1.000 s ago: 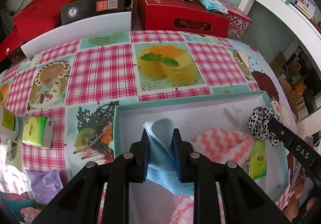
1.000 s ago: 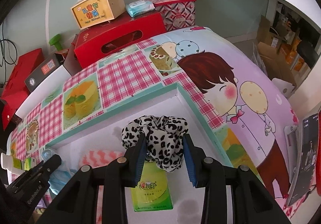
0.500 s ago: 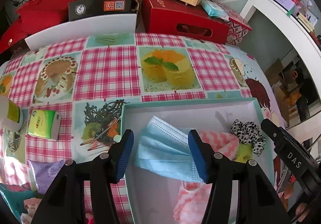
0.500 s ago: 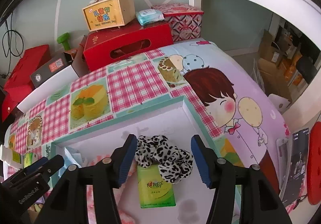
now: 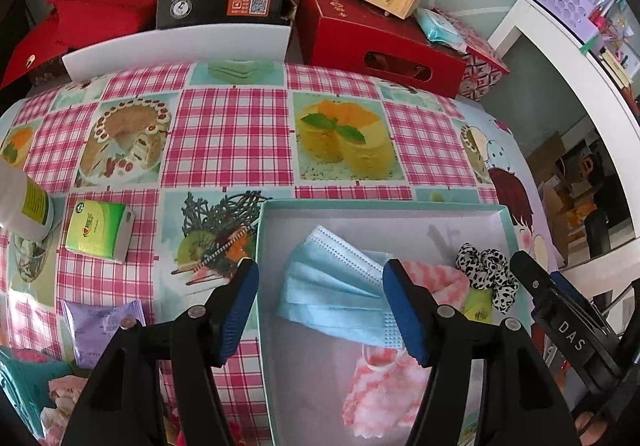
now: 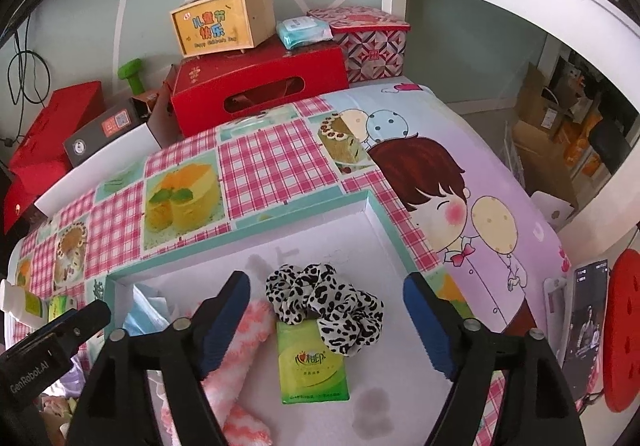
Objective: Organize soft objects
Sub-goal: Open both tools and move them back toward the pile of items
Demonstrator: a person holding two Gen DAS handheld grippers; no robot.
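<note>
Both your grippers, left (image 5: pixel 320 298) and right (image 6: pixel 326 310), have just spread and hold nothing; mask (image 5: pixel 334 290) and scrunchie (image 6: pixel 326 304) lie loose in the box (image 5: pixel 384 207). Light, limp stuff: pinch a bunched fold, not an edge.

You have a shallow box (image 5: pixel 460 208) with a teal rim and a white floor lying open on the worktop, and the soft things are inside it. The light blue pleated face mask (image 5: pixel 332 286) lies flat but a little crumpled near the box's left wall. Beside it you see the pink and white zigzag fluffy cloth (image 6: pixel 244 330), stretched along the floor of the box and partly under the mask. The black and white spotted scrunchie (image 6: pixel 326 302) lies bunched up toward the right wall, and it rests on the top edge of the green tissue pack (image 6: pixel 312 366), which lies flat with its label up.
</note>
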